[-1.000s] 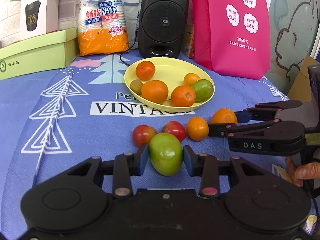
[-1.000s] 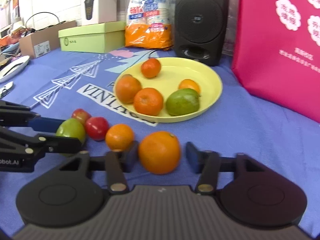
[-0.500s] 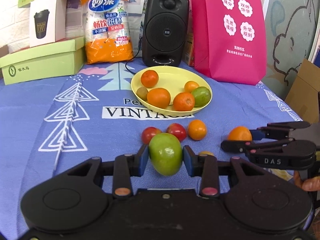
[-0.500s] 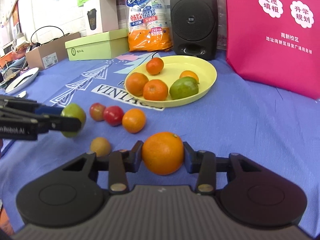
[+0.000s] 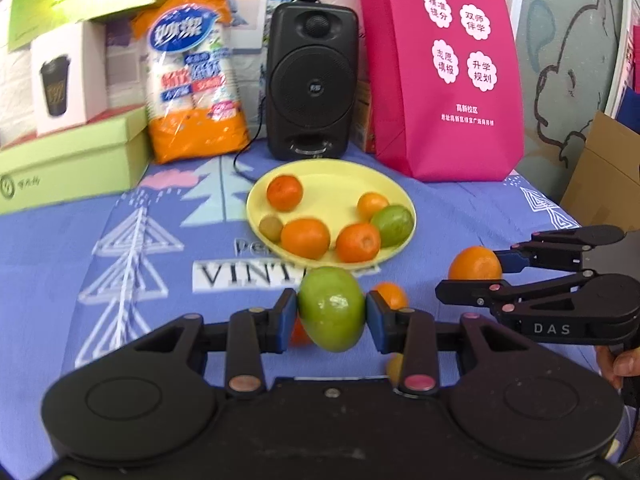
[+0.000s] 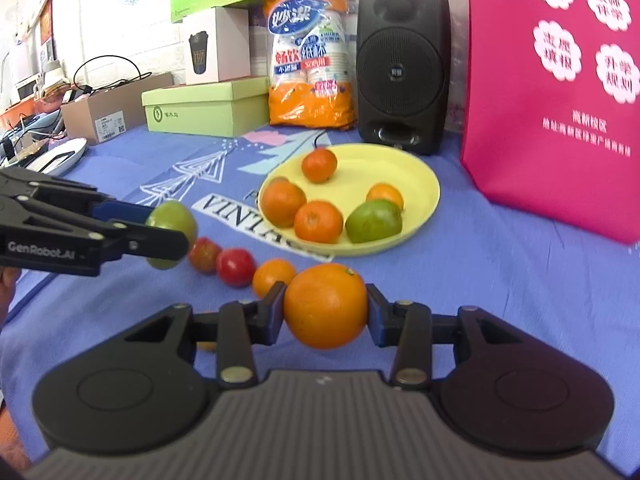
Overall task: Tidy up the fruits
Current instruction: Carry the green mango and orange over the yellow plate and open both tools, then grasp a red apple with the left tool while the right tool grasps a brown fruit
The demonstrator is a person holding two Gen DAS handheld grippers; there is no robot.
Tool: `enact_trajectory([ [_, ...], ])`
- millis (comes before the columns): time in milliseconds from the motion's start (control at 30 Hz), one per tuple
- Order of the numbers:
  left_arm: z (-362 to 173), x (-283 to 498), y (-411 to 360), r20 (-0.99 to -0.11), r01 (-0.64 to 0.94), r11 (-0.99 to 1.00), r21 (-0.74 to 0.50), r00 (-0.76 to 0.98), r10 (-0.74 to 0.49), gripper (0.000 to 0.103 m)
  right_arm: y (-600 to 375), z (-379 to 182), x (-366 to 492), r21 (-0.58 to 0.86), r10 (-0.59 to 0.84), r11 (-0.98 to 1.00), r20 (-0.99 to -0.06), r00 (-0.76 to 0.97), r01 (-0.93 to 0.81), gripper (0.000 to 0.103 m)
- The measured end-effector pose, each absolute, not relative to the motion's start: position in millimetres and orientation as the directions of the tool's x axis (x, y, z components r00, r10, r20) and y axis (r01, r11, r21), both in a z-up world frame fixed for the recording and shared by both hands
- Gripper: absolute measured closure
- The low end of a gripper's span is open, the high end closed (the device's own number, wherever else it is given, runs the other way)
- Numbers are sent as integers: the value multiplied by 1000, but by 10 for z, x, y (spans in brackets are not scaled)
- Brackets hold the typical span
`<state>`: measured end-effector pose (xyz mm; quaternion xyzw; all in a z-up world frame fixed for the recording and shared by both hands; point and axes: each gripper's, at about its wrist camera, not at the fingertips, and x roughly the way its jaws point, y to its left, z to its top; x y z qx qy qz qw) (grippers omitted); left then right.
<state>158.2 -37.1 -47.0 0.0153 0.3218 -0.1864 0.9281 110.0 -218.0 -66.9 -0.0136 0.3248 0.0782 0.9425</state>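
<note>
The left gripper [image 5: 331, 312] is pinching a green mango [image 5: 331, 309] between its blue pads, carried clear above the blue printed tablecloth [image 5: 120, 320]. Over on the other side, the right gripper [image 6: 326, 307] is clamped on a big orange [image 6: 325, 306], also off the cloth. Ahead of both sits the yellow plate [image 6: 416, 176], holding four small orange fruits, a green fruit [image 6: 374, 221] and, in the left view, a small brownish one [image 5: 271, 226]. Short of the plate, two red tomatoes [image 6: 236, 267] and a small orange [image 6: 272, 276] lie in a row on the cloth. Behind the plate stand a black speaker [image 5: 312, 80], a pink bag [image 5: 440, 68] and a pack of paper cups [image 5: 192, 80].
</note>
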Motion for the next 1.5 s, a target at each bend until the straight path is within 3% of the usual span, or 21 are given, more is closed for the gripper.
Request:
enact_trajectory([
  [367, -365, 2533, -769, -609, 387, 922, -11, 728, -313, 66, -2507, -359, 1979, 31, 99, 995, -565, 819, -99, 63],
  [733, -707, 3231, -931, -702, 362, 932, -3, 664, -259, 66, -2636, -693, 2800, 95, 107, 994, -646, 756, -59, 63],
  [967, -663, 3169, -906, -685, 355, 934, 29, 688, -241, 61, -2620, -787, 2947, 90, 103, 994, -669, 736, -57, 62],
  [1067, -562, 3092, -847, -668, 347, 938, 26, 703, -241, 46, -2606, -750, 2922, 89, 105, 994, -660, 744, -61, 59],
  [1200, -384, 2854, -727, -634, 347, 937, 45, 734, -242, 45, -2597, -589, 2745, 75, 94, 995, -631, 770, -61, 58],
  [1233, -338, 2765, -677, -623, 344, 938, 44, 744, -243, 43, -2604, -531, 2653, 80, 97, 995, -614, 783, -61, 57],
  [1267, -302, 2679, -618, -612, 338, 940, 38, 752, -245, 34, -2615, -478, 2556, 87, 101, 994, -600, 794, -61, 54],
  [1300, -270, 2591, -558, -599, 330, 944, 27, 761, -249, 25, -2619, -429, 2442, 91, 104, 994, -585, 804, -62, 44],
  [1333, -248, 2502, -502, -588, 321, 947, 12, 768, -253, 23, -2615, -391, 2327, 87, 103, 994, -570, 815, -65, 32],
  [1400, -224, 2336, -415, -578, 317, 948, -20, 770, -270, 22, -2596, -345, 2090, 75, 90, 995, -540, 837, -58, 21],
  [1500, -261, 2106, -369, -571, 297, 955, -27, 779, -258, 22, -2575, -334, 1809, 100, 89, 994, -522, 848, -42, 18],
])
